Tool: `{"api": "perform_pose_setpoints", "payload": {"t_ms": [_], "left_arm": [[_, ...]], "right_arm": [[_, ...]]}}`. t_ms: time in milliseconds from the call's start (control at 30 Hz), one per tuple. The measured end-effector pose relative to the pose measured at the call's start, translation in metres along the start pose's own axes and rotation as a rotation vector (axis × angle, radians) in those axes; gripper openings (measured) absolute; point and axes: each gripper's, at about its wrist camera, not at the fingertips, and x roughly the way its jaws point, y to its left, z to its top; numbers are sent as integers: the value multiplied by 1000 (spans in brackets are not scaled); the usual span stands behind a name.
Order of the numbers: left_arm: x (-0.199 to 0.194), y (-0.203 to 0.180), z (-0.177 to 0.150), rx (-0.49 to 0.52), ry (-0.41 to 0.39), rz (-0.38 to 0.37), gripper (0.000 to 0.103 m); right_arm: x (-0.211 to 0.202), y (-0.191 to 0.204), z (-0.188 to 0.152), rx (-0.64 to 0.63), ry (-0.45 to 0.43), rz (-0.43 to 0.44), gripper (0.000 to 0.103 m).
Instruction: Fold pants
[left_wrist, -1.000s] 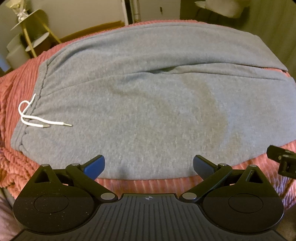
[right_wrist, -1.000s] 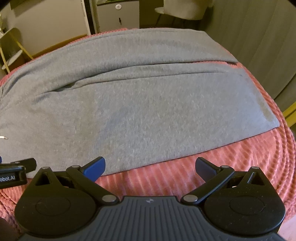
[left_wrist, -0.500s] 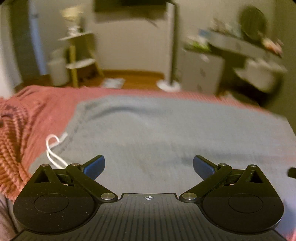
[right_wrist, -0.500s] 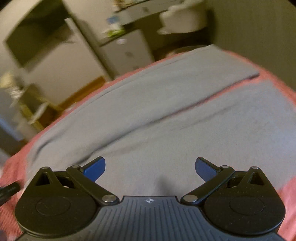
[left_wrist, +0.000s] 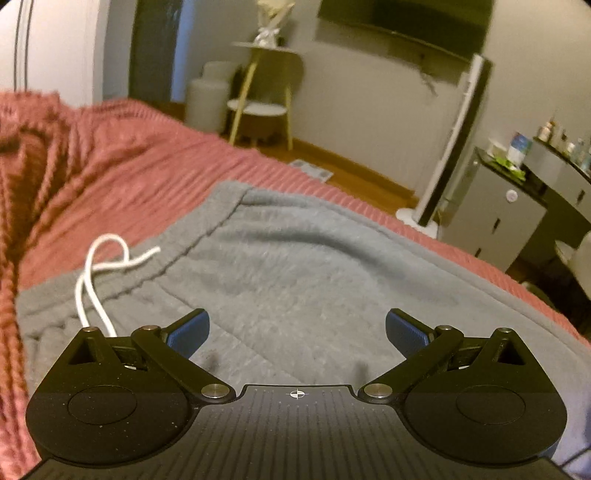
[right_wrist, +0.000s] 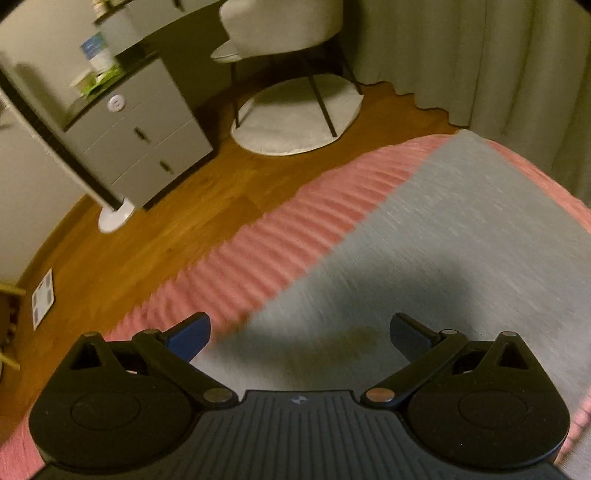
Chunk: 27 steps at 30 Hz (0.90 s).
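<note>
Grey pants (left_wrist: 295, 273) lie flat on the bed's pink blanket (left_wrist: 122, 173); left claw (left_wrist: 297, 328) spread apart over the waistband, beside the drawstring (left_wrist: 92, 280); right claw (right_wrist: 300, 332) spread apart over a leg near the bed edge.

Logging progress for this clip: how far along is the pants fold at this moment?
Early stage. Done: the grey pants lie spread flat on the pink bedspread, white drawstring loose at the waistband. In hand: nothing; the left tongs hang open low over the waist end, the right tongs open over the leg, by its edge. Left: grasping the fabric and making every fold; no crease shows yet.
</note>
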Motion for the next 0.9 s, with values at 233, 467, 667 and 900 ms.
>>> {"api": "perform_pose_setpoints", "payload": {"t_ms": [233, 467, 667, 900], "left_arm": [[33, -8, -17, 43, 145, 15, 103], [5, -2, -18, 40, 96, 16, 103], [-10, 8, -10, -5, 101, -210, 103], [46, -8, 9, -105, 290, -248, 103]], "right_arm": [[21, -2, -7, -60, -27, -141, 43], [-90, -74, -64, -41, -127, 219, 7], [-172, -180, -215, -127, -135, 272, 7], [-150, -222, -261, -90, -7, 264, 2]]}}
